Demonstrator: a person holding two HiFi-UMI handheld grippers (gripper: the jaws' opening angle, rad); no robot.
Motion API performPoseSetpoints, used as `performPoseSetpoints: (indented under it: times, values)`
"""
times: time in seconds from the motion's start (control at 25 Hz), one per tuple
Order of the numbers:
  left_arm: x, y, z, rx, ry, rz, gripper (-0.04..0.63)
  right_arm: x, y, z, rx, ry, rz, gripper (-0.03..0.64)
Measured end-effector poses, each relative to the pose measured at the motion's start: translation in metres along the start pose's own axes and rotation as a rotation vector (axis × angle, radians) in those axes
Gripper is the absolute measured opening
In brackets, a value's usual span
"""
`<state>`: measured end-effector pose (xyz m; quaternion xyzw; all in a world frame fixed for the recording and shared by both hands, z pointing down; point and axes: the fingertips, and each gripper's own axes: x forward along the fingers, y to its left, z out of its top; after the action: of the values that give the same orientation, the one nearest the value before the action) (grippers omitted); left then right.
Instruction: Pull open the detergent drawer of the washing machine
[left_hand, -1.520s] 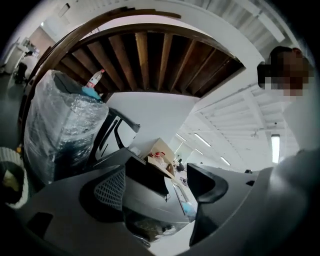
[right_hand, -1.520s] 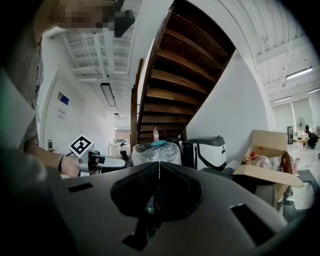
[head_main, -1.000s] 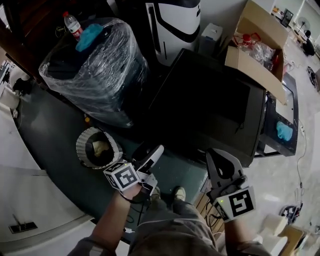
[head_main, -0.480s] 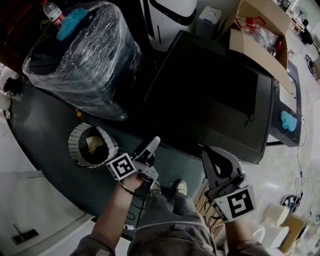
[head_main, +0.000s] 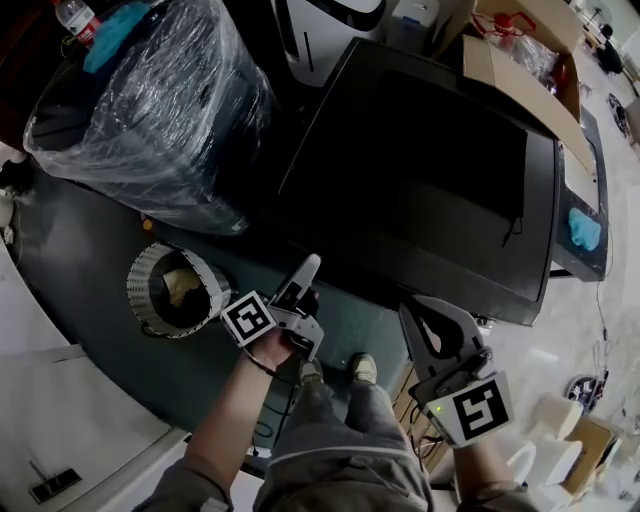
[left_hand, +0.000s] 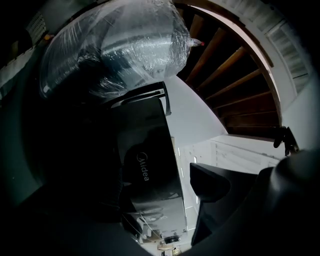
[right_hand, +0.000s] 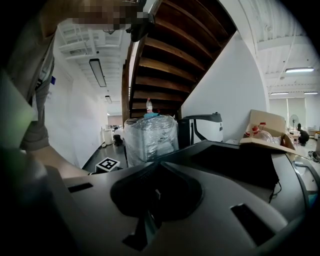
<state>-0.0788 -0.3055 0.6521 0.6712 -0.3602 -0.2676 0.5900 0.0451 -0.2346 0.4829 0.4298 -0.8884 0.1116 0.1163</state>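
Black washing machine (head_main: 430, 170) stands just ahead of both my grippers; its detergent drawer I cannot make out on the dark front. My left gripper (head_main: 303, 280) has just been opening its jaws, with nothing between them. My right gripper (head_main: 425, 312) is clenched and empty.

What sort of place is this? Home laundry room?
Probably a lab or storage corner under a staircase, not a home: a plastic-wrapped appliance, an open cardboard box and the washing machine crowd together.
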Motion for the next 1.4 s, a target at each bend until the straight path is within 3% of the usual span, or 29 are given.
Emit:
performPoseSetpoints:
  times: [0.28,0.64,0.96,1.4]
  values:
    - [0.010,0.017,0.005,-0.043,-0.031,-0.030,0.420,0.011,-0.001,-0.020,0.001,0.026,0.010,0.032]
    - [0.014,0.019,0.008,-0.031,-0.043,-0.088,0.425,0.012,0.002,-0.032,0.015,0.036,0.003,0.032]
    - [0.007,0.021,0.006,-0.056,-0.056,-0.082,0.423,0.006,0.007,-0.035,0.021,0.044,-0.003,0.032]
    - [-0.047,0.021,-0.013,-0.062,-0.034,-0.055,0.423,-0.004,0.024,-0.034,0.066,0.062,0.018,0.031]
